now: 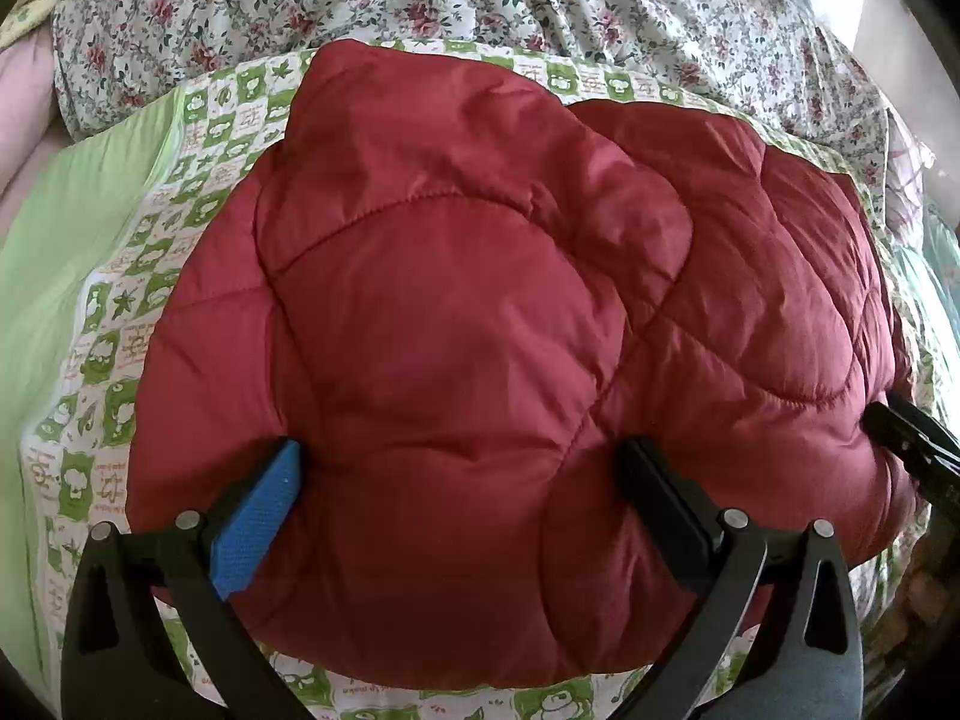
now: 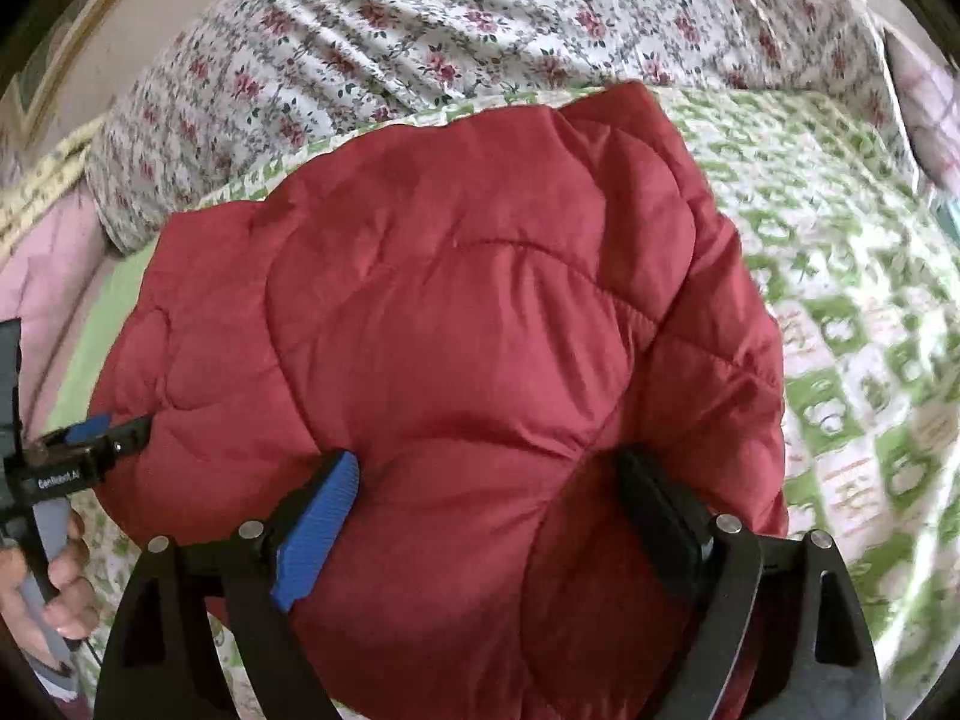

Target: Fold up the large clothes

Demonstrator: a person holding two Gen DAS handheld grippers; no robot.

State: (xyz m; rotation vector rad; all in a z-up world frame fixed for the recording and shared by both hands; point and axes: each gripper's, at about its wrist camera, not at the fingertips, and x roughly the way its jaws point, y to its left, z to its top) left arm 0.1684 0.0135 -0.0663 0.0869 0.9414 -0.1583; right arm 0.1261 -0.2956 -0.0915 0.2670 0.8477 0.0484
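Red quilted jacket (image 1: pixel 480 312) folded on green-patterned sheet (image 1: pixel 150 276). My left gripper (image 1: pixel 462 480) and right gripper (image 2: pixel 486 492) both spread wide, straddling its near edge, pads not squeezing.

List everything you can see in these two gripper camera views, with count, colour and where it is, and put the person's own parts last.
quilted jacket: one, dark red, folded into a puffy bundle on the green patterned sheet
green patterned sheet: one, green and white cartoon print, spread under the jacket
floral cloth: one, white with red roses, beyond the sheet
pink bedding: pale pink, far left edge
left gripper: one, black with a blue pad, jaws wide, astride the jacket's near left part
right gripper: one, black with a blue pad, jaws wide, astride the jacket's near right part
hand: one, holding the left gripper's handle
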